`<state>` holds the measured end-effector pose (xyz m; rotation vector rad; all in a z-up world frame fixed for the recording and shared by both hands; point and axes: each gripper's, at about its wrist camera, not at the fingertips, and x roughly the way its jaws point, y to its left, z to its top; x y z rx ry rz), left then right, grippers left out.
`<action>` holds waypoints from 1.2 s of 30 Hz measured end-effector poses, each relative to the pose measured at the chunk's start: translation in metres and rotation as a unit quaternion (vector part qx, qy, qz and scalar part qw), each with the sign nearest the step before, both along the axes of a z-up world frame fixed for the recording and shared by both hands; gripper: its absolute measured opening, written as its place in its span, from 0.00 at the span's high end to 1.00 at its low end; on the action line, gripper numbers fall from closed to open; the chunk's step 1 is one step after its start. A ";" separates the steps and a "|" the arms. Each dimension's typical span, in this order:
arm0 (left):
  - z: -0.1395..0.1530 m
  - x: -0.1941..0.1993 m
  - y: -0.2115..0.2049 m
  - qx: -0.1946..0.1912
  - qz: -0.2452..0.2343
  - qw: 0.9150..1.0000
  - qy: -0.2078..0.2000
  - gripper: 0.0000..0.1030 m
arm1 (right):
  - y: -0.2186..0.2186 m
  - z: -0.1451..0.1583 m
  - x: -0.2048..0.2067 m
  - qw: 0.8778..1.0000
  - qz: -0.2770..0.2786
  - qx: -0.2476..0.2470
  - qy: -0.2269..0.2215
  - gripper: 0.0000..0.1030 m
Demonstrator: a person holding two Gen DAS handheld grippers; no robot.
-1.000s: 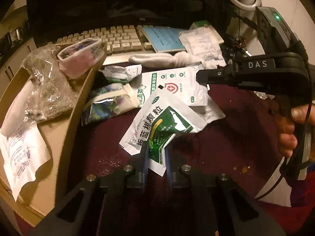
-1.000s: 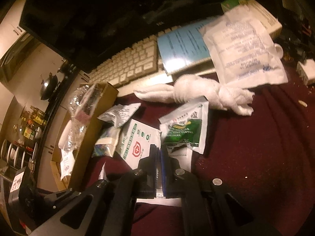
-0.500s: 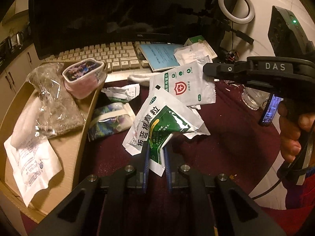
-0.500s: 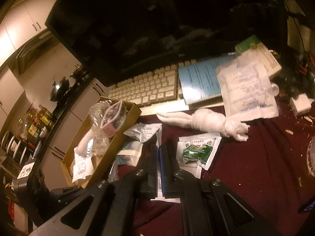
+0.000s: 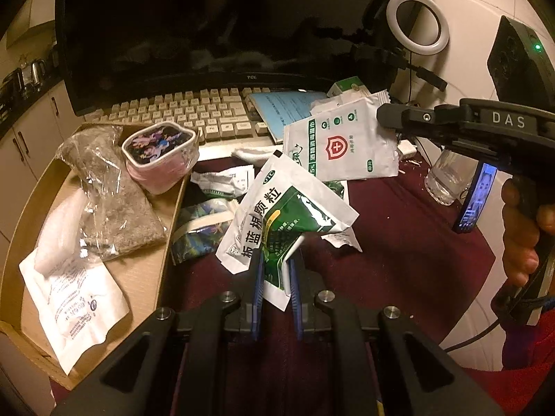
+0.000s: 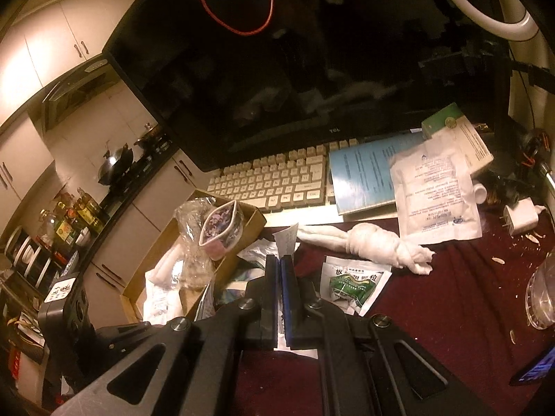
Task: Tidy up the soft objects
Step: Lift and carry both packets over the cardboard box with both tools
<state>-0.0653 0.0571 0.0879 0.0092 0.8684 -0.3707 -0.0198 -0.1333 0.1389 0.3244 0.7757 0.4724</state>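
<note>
My left gripper [image 5: 275, 263] is shut on a green-and-white medicine sachet [image 5: 277, 218] and holds it above the maroon cloth. My right gripper [image 6: 280, 260] is shut on a white sachet with a red shield [image 5: 341, 145], seen edge-on in the right wrist view [image 6: 287, 241] and lifted in the air. A cardboard box [image 5: 145, 270] at the left holds a clear bag of grey filling [image 5: 111, 201], a white packet [image 5: 76, 298] and a pink pouch [image 5: 159, 156]. A second green sachet [image 6: 353, 286] and a knotted white towel [image 6: 371, 242] lie on the cloth.
A keyboard [image 5: 194, 114] and dark monitor [image 5: 225, 24] stand behind. A blue booklet [image 6: 364, 173] and white packet [image 6: 437, 190] lie at the right. More sachets [image 5: 201, 225] lie beside the box. A glass [image 5: 444, 180], a phone [image 5: 475, 197] and a ring light [image 5: 418, 24] are at the right.
Both grippers have risen with their sachets. The red-shield sachet has lifted off the cloth and moved up and right. The desk looks farther away in both views.
</note>
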 end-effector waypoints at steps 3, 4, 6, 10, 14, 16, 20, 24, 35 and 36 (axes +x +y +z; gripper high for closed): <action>-0.001 0.000 0.003 -0.008 0.001 1.000 0.005 0.87 | 0.001 -0.002 0.000 1.000 0.003 0.001 0.003 0.97; 0.000 -0.001 0.004 -0.015 0.001 1.000 0.007 0.87 | 0.002 -0.003 0.000 1.000 0.004 0.000 0.004 0.97; 0.004 -0.002 0.006 -0.020 0.003 1.000 0.003 0.87 | 0.003 -0.004 0.000 1.000 0.007 -0.001 0.007 0.97; 0.021 -0.008 0.010 -0.023 0.007 0.999 -0.020 0.87 | 0.004 -0.002 -0.001 1.000 0.010 0.000 0.003 0.97; 0.033 -0.014 0.013 -0.023 0.009 0.999 -0.039 0.87 | 0.005 -0.002 -0.001 1.000 0.009 0.002 0.001 0.97; 0.036 -0.015 0.015 -0.022 0.011 0.999 -0.043 0.87 | 0.006 -0.001 -0.001 1.000 0.011 0.003 0.001 0.97; 0.034 -0.014 0.019 -0.022 0.018 0.999 -0.042 0.87 | 0.008 0.000 -0.002 1.000 0.012 0.003 -0.002 0.97; 0.030 -0.010 0.023 -0.021 0.025 0.999 -0.036 0.87 | 0.009 0.004 -0.003 1.000 0.011 0.002 -0.007 0.97; 0.028 -0.008 0.034 -0.019 0.042 0.998 -0.036 0.87 | 0.017 0.026 -0.007 0.999 0.019 -0.002 -0.033 0.97; 0.028 -0.007 0.035 -0.018 0.043 0.998 -0.036 0.87 | 0.019 0.029 -0.008 0.999 0.020 -0.002 -0.036 0.97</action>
